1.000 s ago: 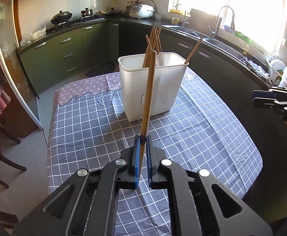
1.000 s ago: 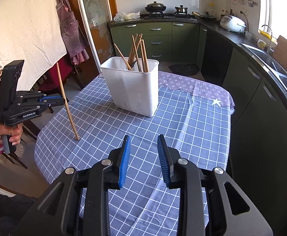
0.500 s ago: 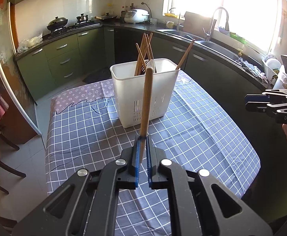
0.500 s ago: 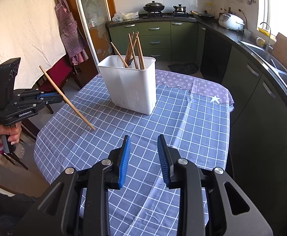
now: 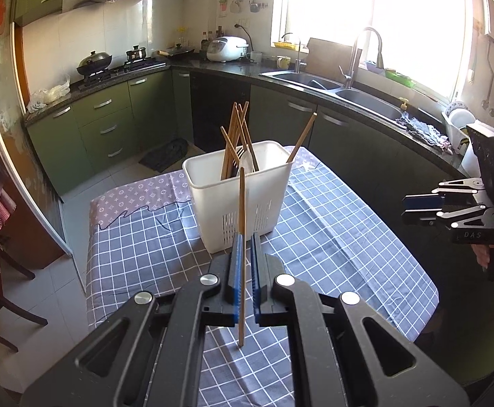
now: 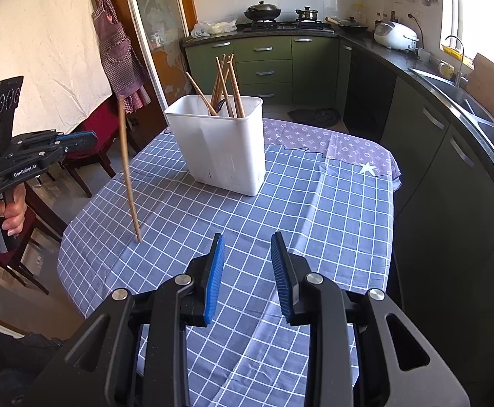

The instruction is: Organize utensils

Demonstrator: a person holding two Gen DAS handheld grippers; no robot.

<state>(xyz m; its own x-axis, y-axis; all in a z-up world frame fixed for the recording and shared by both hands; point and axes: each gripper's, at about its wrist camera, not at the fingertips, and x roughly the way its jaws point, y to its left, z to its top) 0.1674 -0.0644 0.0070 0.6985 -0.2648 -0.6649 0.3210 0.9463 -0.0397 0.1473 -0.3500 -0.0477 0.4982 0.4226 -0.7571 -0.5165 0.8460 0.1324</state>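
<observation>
Left wrist view: the left gripper (image 5: 243,264) clamps a single chopstick (image 5: 242,237) between its blue pads (image 5: 234,271), the stick standing nearly upright with its top rising well above the fingertips and its lower end hanging below them over the checked tablecloth (image 5: 331,237). In the right wrist view the same chopstick (image 6: 128,169) leans slightly, its lower tip at or just above the cloth; whether it touches cannot be told. The white bin (image 5: 236,196) stands on the table beyond the held stick, with several chopsticks (image 5: 236,135) leaning inside it, one apart at the right corner. A pale utensil and a dark handle also show inside the bin, too crowded to name. The right gripper (image 6: 247,271) hangs over the near part of the table with its fingers spread wide and nothing between them; the bin (image 6: 226,149) sits well ahead of it. The left gripper (image 6: 87,139) shows at the frame's left edge, its fingertips partly hidden behind the stick, the hand (image 6: 6,213) below cut off.
</observation>
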